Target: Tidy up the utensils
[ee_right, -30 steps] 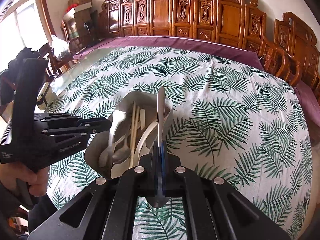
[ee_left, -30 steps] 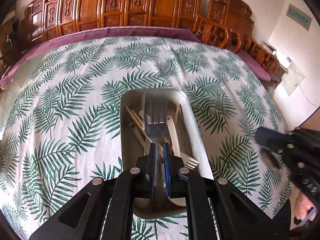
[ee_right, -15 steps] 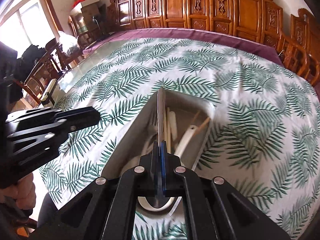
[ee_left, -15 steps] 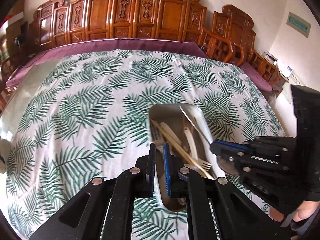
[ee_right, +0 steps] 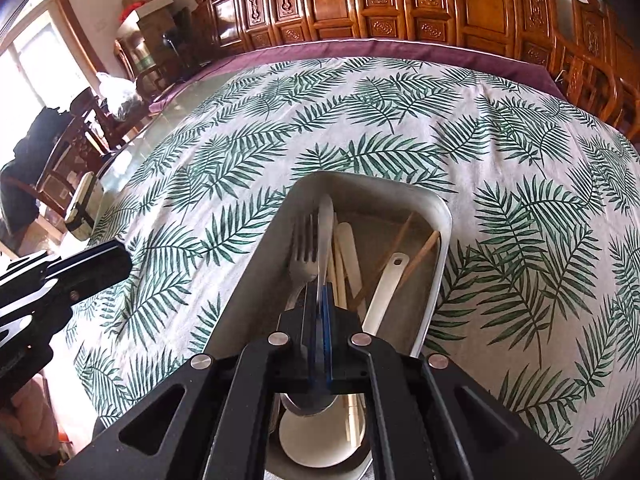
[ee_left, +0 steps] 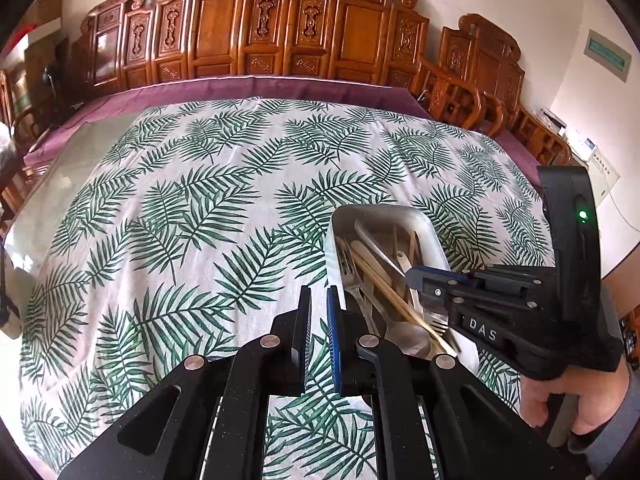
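Observation:
A grey oblong tray (ee_left: 336,224) (ee_right: 440,216) sits on the leaf-print tablecloth and holds forks, white spoons and wooden chopsticks (ee_left: 384,284). My right gripper (ee_right: 318,312) is shut on a metal spoon (ee_right: 325,232), held by its handle low over the tray; it also shows in the left wrist view (ee_left: 416,276). A metal fork (ee_right: 302,256) lies in the tray beside it. My left gripper (ee_left: 318,320) is slightly open and empty, just left of the tray over the cloth.
The tablecloth (ee_left: 200,200) covers a large table with a purple edge (ee_left: 240,84). Carved wooden chairs (ee_left: 280,24) line the far side and right. Boxes and dark chairs (ee_right: 80,120) stand at the left.
My left gripper let go of the fork into the tray and moved left off the tray. My right gripper came over the tray and lowered with the spoon.

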`<control>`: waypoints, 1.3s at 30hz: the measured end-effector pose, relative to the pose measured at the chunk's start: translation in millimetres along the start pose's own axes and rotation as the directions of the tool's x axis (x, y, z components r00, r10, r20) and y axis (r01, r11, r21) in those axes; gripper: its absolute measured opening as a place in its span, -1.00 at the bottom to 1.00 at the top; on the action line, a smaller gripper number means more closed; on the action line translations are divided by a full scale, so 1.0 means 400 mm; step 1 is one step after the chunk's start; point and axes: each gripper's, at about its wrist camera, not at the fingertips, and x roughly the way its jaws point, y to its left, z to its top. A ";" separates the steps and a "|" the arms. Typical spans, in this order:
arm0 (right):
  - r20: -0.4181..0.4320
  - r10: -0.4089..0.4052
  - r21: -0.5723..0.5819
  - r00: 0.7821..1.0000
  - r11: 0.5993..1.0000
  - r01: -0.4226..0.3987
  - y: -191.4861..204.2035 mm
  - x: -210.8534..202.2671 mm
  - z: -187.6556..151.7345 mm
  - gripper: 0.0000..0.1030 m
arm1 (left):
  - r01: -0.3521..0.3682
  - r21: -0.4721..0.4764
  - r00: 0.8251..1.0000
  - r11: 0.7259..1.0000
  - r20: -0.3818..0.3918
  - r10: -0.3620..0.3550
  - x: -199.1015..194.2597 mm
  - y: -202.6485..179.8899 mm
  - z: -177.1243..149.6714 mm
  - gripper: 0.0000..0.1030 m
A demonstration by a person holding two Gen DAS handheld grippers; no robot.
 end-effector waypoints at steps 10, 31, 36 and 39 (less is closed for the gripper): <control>0.028 0.000 -0.016 1.000 1.000 0.001 0.002 -0.024 0.014 -0.98 | -0.004 0.006 1.000 1.000 0.010 0.004 -0.018 -0.010 -0.005 -0.87; 0.145 -0.076 0.006 0.986 0.997 0.076 -0.062 -0.237 -0.085 -0.23 | -0.043 0.030 0.994 0.999 0.098 0.040 -0.108 -0.108 -0.006 0.51; 0.186 -0.132 0.036 0.974 0.991 0.128 -0.093 -0.302 -0.120 0.64 | -0.076 0.039 0.991 0.996 0.115 0.071 -0.138 -0.138 -0.009 0.83; 0.209 -0.156 0.050 0.965 0.988 0.149 -0.110 -0.343 -0.144 0.91 | -0.088 0.046 0.990 0.995 0.114 0.083 -0.151 -0.156 -0.019 0.85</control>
